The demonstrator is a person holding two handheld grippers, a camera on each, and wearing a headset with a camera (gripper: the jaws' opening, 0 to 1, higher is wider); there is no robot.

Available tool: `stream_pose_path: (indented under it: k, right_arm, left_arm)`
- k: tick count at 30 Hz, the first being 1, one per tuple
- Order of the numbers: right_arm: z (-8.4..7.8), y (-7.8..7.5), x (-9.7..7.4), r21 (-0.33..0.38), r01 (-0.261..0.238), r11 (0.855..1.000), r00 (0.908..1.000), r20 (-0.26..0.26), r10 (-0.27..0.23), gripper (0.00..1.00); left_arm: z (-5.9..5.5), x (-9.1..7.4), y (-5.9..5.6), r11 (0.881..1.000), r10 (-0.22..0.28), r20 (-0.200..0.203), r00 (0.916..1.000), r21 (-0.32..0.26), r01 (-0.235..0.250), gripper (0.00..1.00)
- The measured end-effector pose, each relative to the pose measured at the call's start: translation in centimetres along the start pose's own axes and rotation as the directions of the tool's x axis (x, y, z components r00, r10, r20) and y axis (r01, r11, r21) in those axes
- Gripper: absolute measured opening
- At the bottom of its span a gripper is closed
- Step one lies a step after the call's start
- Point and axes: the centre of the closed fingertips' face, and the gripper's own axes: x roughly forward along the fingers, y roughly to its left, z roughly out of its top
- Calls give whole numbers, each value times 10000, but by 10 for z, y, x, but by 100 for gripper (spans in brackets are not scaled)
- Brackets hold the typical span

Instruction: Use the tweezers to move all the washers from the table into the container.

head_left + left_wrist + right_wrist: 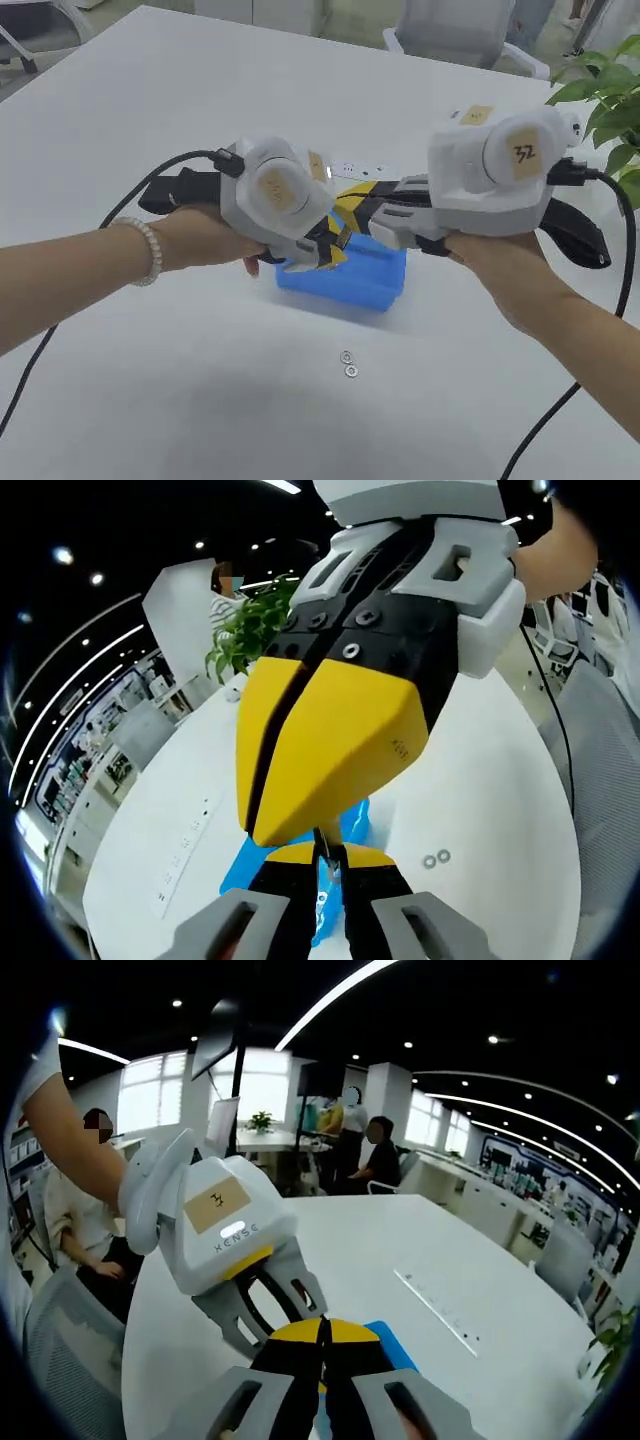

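Observation:
Both grippers meet above a blue container (pixel 350 283) on the white table. My left gripper (pixel 330 858) has its yellow-tipped jaws shut on a thin dark strip, apparently the tweezers (pixel 320 842), which are mostly hidden. My right gripper (pixel 343 207) comes in from the right, jaws closed, tips close against the left gripper (pixel 333 254). In the left gripper view the right gripper (pixel 262 832) hangs just above the tweezers. Two small metal washers (pixel 349 363) lie side by side on the table in front of the container. They are the washers (pixel 436 858) to the right of the jaws.
A white power strip (pixel 352 167) lies behind the container. A potted plant (pixel 610 110) stands at the right edge, and an office chair (pixel 455 30) is beyond the table's far side. Black cables (pixel 150 190) trail from both grippers. People sit at desks in the background.

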Motion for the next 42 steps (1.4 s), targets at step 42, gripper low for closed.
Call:
stream_pose_path:
  k: [42]
  right_arm:
    - [-74, -42, 53, 1203, 379, 9920, 9907, -1345, -215, 0]
  left_arm:
    - [-52, 81, 18, 9949, -991, -1111, 9888, -306, 963, 5]
